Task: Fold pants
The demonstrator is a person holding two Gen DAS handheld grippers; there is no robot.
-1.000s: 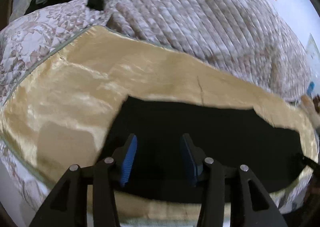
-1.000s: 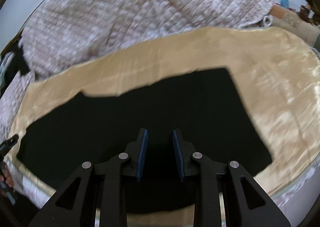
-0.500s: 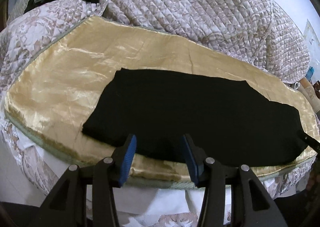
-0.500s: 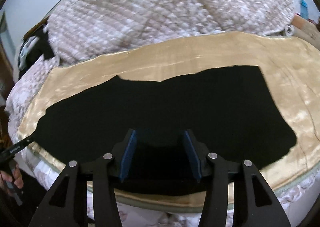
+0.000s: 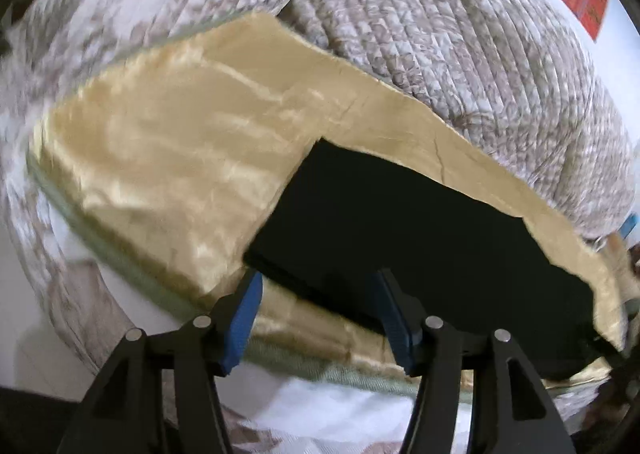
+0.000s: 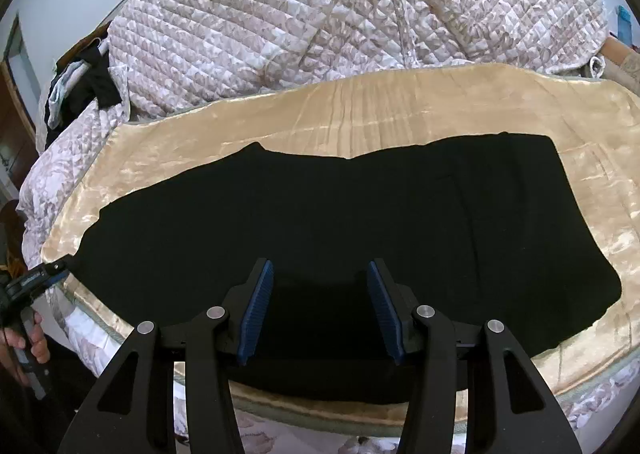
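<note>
The pants (image 6: 320, 222) lay flat on the gold sheet (image 6: 400, 122), long axis crosswise. The left gripper (image 5: 320, 318), nearer the leg end, had just been opening, empty; the right gripper (image 6: 320, 306) gaped empty too.

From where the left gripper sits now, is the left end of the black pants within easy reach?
Probably yes. The left gripper, jaws just widened and holding nothing, hangs right at the near corner of the pants on the gold cloth. Nothing lies between them.
</note>
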